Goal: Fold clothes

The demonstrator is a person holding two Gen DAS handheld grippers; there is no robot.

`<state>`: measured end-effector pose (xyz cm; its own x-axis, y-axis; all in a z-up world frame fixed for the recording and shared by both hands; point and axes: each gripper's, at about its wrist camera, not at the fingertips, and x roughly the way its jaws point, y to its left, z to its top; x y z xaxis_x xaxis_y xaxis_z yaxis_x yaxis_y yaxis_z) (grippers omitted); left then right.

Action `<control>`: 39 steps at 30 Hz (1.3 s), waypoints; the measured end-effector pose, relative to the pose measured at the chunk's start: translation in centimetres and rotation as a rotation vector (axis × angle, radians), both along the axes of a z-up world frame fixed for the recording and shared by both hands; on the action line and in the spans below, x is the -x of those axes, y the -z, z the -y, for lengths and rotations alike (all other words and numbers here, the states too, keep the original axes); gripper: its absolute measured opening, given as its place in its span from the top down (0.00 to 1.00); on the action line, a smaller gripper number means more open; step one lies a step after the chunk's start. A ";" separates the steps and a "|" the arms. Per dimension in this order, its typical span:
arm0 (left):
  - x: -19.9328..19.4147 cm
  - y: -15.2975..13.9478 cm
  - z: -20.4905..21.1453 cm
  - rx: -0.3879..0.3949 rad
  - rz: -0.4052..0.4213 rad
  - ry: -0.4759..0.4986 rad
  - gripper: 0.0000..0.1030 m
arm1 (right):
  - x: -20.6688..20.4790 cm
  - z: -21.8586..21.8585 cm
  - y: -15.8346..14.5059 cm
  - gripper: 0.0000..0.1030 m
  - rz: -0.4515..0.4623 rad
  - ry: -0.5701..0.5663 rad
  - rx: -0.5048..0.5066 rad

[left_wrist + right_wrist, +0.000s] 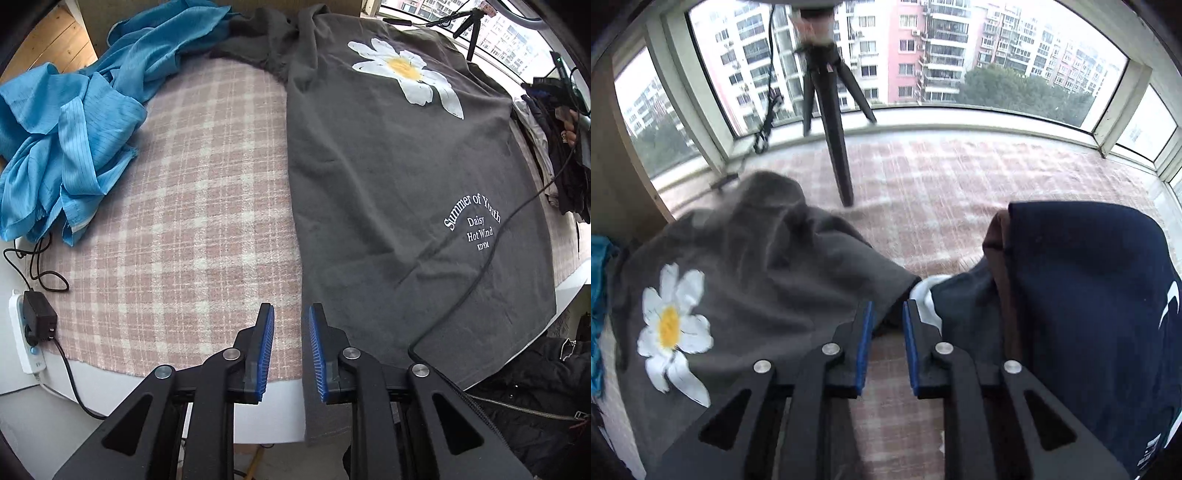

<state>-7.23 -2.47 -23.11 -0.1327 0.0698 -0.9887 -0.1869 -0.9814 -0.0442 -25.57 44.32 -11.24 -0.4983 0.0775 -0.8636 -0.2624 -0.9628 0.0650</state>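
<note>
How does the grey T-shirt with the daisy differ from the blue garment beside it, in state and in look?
The grey T-shirt lies spread flat; the blue garment is crumpled in a heap. The T-shirt carries a daisy print and white lettering; the blue one shows only fine stripes. Both rest on the plaid blanket, unfolded.

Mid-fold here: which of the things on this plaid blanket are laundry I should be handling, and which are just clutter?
For the job:
grey daisy T-shirt, spread flat
crumpled blue garment
navy garment on the dark clothes pile
left gripper and right gripper, both open

Just lying about:
black tripod
power strip with adapter
black cable across the shirt
</note>
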 end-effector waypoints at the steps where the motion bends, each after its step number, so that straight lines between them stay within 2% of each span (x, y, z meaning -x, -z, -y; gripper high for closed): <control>1: -0.1 0.0 -0.1 -0.003 0.001 -0.002 0.82 | 0.9 0.7 0.1 0.68 -0.014 -0.042 0.020; 2: -0.2 0.0 -0.2 -0.007 0.002 -0.004 0.82 | 2.1 1.5 0.5 0.43 0.001 -0.084 0.030; 3: -0.4 -0.1 -0.1 -0.001 -0.001 -0.010 0.82 | 3.5 2.3 1.2 0.40 0.015 -0.120 0.036; 7: -1.1 -0.8 0.5 -0.012 -0.012 -0.051 0.82 | 9.4 4.8 6.2 0.40 0.091 -0.179 0.018; 8: -1.3 -0.9 0.7 -0.007 -0.013 -0.058 0.81 | 10.7 5.3 7.8 0.44 0.119 -0.190 0.016; 10: -1.7 -1.1 1.0 0.002 -0.015 -0.072 0.81 | 12.4 6.1 10.4 0.78 0.186 -0.208 -0.038; 11: -2.0 -1.0 1.2 0.007 -0.013 -0.081 0.81 | 12.8 6.1 11.2 0.98 0.209 -0.209 -0.077; 14: -2.8 -0.8 2.0 0.009 -0.006 -0.103 0.81 | 12.9 4.3 10.4 0.98 0.165 -0.107 -0.206; 15: -3.1 -0.7 2.1 0.007 -0.004 -0.109 0.81 | 12.8 3.6 9.9 0.95 0.153 -0.082 -0.215; 16: -3.3 -0.5 2.1 0.010 -0.001 -0.111 0.80 | 12.6 3.0 9.3 0.93 0.150 -0.062 -0.212; 18: -3.7 0.0 2.3 0.002 0.007 -0.116 0.79 | 11.5 2.1 7.8 0.92 0.130 -0.074 -0.098; 20: -4.2 0.5 2.5 -0.015 0.014 -0.116 0.78 | 9.5 2.2 5.9 0.92 0.122 -0.102 0.018; 22: -5.0 1.0 2.6 -0.018 0.016 -0.109 0.76 | 7.0 3.2 3.6 0.91 0.102 -0.159 0.089; 25: -6.7 1.5 3.3 -0.042 0.042 -0.106 0.73 | 1.6 5.5 -0.3 0.80 0.058 -0.254 0.178; 26: -7.2 1.6 3.5 -0.047 0.045 -0.101 0.72 | -0.7 6.2 -1.6 0.73 0.045 -0.281 0.203; 27: -7.9 1.6 3.8 -0.053 0.044 -0.099 0.70 | -3.2 6.8 -2.5 0.64 0.038 -0.302 0.214; 30: -9.8 2.0 4.3 -0.091 0.053 -0.067 0.64 | -11.3 7.3 -3.5 0.60 0.044 -0.343 0.199; 32: -10.8 2.5 4.4 -0.114 0.059 -0.036 0.63 | -17.0 7.2 -2.6 0.60 0.071 -0.334 0.174; 34: -11.3 3.2 4.5 -0.147 0.061 -0.027 0.63 | -22.0 6.8 0.2 0.60 0.138 -0.289 0.151; 36: -11.4 4.0 4.4 -0.187 0.075 -0.007 0.63 | -26.1 6.2 3.7 0.60 0.221 -0.230 0.156; 39: -11.4 5.0 3.3 -0.198 0.086 0.056 0.63 | -31.1 5.3 6.6 0.60 0.275 -0.139 0.173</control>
